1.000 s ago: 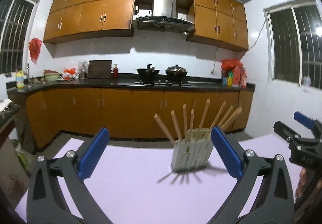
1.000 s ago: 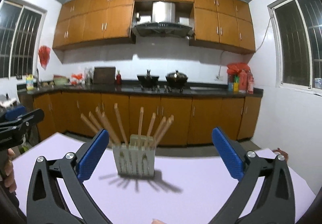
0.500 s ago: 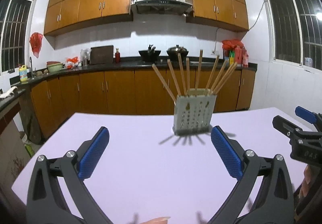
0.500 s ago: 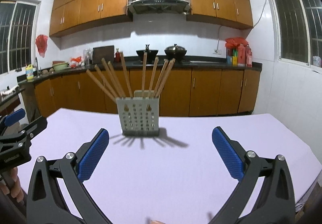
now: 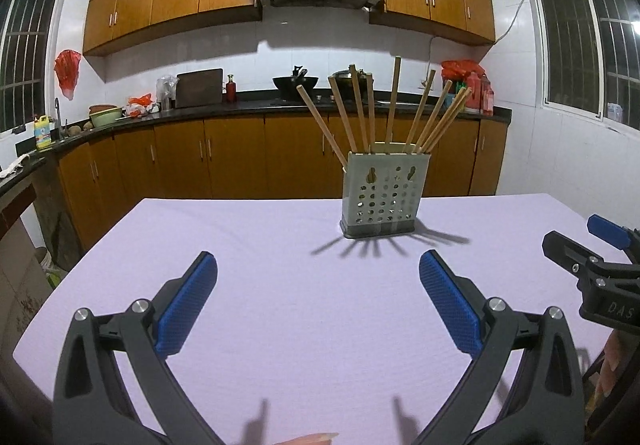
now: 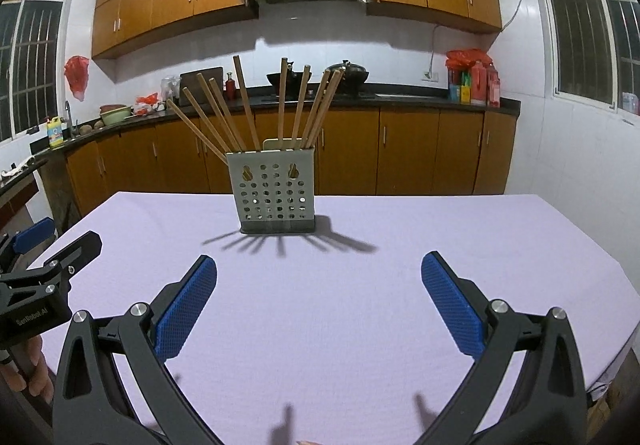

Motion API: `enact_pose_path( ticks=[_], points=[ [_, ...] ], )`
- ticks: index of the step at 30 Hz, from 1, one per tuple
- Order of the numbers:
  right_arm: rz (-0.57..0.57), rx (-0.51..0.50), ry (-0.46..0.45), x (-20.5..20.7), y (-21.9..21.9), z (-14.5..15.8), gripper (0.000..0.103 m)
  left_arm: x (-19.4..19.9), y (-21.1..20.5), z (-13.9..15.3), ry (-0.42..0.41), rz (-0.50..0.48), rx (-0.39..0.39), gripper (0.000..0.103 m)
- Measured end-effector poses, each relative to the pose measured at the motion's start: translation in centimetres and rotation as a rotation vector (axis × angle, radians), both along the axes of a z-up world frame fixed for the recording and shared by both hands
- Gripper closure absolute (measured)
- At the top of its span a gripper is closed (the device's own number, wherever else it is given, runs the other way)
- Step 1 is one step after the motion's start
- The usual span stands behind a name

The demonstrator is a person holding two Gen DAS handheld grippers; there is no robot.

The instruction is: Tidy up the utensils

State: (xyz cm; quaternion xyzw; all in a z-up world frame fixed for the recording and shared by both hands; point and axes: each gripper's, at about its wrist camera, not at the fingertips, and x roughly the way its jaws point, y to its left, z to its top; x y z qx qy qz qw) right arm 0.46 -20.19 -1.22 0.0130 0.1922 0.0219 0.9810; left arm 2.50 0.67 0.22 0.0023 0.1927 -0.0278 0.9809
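Observation:
A grey perforated utensil holder [image 5: 383,195] stands upright on the lilac table [image 5: 280,305], with several wooden chopsticks [image 5: 394,101] fanned out of its top. It also shows in the right wrist view [image 6: 276,195] with its chopsticks [image 6: 248,105]. My left gripper [image 5: 318,301] is open and empty, well short of the holder and to its left. My right gripper [image 6: 319,303] is open and empty, short of the holder and to its right. Each gripper shows at the edge of the other's view, the right [image 5: 600,269] and the left [image 6: 44,265].
Wooden kitchen cabinets [image 5: 240,161] and a dark counter with pots run behind the table. The table's far edge lies just past the holder, and its left edge [image 5: 80,257] drops to the floor. Windows sit on both side walls.
Both views have tilted down and pulled back over the table, so the holder now sits higher and farther in frame. Both grippers stayed open.

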Motion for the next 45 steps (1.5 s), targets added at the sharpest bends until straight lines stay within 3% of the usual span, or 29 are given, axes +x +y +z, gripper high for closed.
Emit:
enact_pose_path(
  ticks=[45],
  points=[
    [-0.012,0.037,0.011,-0.07,-0.32,-0.15,0.002,0.41,-0.7,0.14,0.01,-0.016,-0.009,0.004]
  ],
)
